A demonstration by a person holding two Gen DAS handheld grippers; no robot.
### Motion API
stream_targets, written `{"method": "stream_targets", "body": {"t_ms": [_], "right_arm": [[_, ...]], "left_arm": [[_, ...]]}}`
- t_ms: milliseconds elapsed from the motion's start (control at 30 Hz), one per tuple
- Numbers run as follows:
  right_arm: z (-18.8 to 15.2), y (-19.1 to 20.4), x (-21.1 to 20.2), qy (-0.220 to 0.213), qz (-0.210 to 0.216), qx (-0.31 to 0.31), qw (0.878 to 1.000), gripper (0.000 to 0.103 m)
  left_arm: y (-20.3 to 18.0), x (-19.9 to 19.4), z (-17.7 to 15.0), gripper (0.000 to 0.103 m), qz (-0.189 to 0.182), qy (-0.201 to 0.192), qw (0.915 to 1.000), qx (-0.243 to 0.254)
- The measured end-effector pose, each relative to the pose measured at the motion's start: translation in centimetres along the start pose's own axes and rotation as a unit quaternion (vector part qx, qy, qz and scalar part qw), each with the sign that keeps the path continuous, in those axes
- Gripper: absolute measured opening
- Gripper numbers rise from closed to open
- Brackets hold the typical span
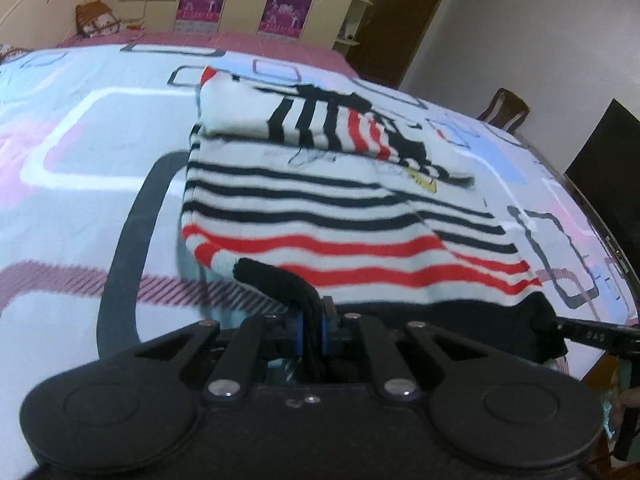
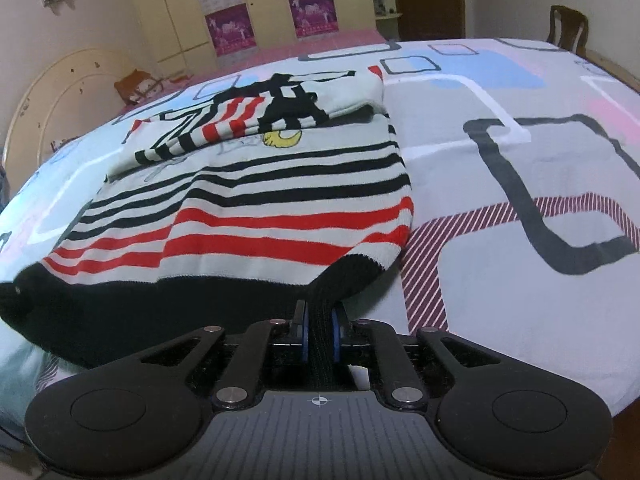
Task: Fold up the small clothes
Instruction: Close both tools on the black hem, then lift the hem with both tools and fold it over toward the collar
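A small white knit sweater (image 1: 320, 208) with black and red stripes and a black hem lies on the bed; its sleeves are folded across the chest. It also shows in the right wrist view (image 2: 256, 200). My left gripper (image 1: 312, 320) is shut on the black hem at its left corner. My right gripper (image 2: 318, 320) is shut on the black hem at its right corner. The hem is lifted slightly off the bed between them. The right gripper's tip (image 1: 576, 332) shows at the hem's far corner in the left wrist view.
The bed sheet (image 2: 500, 240) is pale with grey, pink and blue rectangle patterns. A wooden chair (image 2: 568, 28) stands at the bed's far right. A wardrobe (image 2: 240, 8) and a headboard (image 2: 48, 100) lie beyond. The bed's edge is just below my grippers.
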State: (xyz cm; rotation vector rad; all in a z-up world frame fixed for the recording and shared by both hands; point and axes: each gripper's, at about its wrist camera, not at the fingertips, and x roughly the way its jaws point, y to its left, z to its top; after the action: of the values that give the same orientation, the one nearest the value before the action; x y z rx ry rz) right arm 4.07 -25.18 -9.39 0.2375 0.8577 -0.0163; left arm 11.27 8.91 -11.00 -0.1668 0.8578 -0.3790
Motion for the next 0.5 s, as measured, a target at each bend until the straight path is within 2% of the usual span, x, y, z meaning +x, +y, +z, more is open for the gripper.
{"method": "stream_targets", "body": {"t_ms": [200, 500], "right_arm": [[1.2, 0.3, -0.8, -0.012, 0.006, 0.003, 1.000, 0.010], [5.3, 0.4, -0.1, -0.043, 0.042, 0.023, 0.998, 0.010]], "left_arm": [[-0.5, -0.1, 1.4, 0.008, -0.007, -0.011, 0.9999, 0.008], [-0.9, 0.4, 5.1, 0.008, -0.009, -0.037, 0.9992, 0.010]]}}
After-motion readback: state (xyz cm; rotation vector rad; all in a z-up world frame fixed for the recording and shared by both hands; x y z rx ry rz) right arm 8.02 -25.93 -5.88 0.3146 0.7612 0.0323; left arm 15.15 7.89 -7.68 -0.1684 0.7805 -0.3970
